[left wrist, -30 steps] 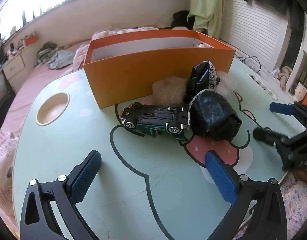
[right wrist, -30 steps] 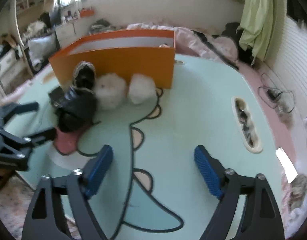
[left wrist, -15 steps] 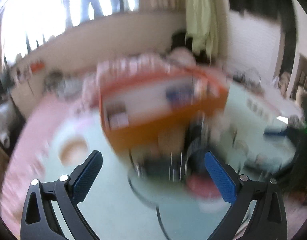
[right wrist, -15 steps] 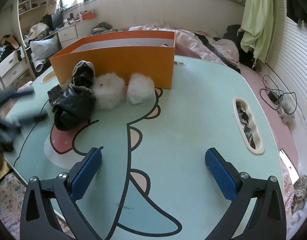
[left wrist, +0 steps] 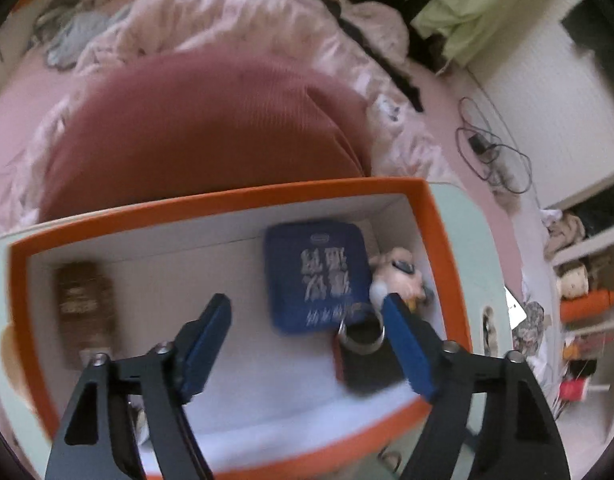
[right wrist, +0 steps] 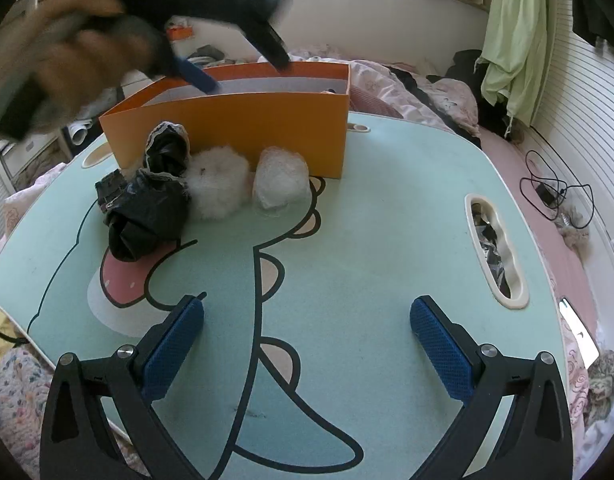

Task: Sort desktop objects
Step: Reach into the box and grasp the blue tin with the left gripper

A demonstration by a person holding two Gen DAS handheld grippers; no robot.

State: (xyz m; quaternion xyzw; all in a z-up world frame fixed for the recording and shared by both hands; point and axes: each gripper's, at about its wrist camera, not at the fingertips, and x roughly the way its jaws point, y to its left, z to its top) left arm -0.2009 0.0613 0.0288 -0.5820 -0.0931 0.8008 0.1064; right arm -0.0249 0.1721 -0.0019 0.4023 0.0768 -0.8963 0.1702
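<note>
My left gripper [left wrist: 307,320] is open and empty, held above the inside of the orange box [left wrist: 439,216]. In the box lie a blue packet [left wrist: 319,276], a brown bar [left wrist: 85,312], a small plush figure [left wrist: 403,276] and a dark thing with a metal ring [left wrist: 363,340]. In the right wrist view my left gripper [right wrist: 243,68] hovers over the orange box [right wrist: 267,128]. In front of the box lie a black bag [right wrist: 147,216], a black lace-edged pouch [right wrist: 167,148], a white fluffy ball [right wrist: 219,184], a crumpled clear wrap [right wrist: 281,182] and a toy car [right wrist: 111,188]. My right gripper [right wrist: 307,344] is open and empty above the table.
The green cartoon table [right wrist: 367,240] has a slot tray [right wrist: 495,248] at its right edge and a cup hole [right wrist: 93,158] at the far left. A pink bed [left wrist: 207,120] lies behind the box. Cables [right wrist: 555,196] lie at the right.
My left gripper has risen from the table in front of the toy car and swung over the box's open top. The right gripper has drawn back a little and stayed open.
</note>
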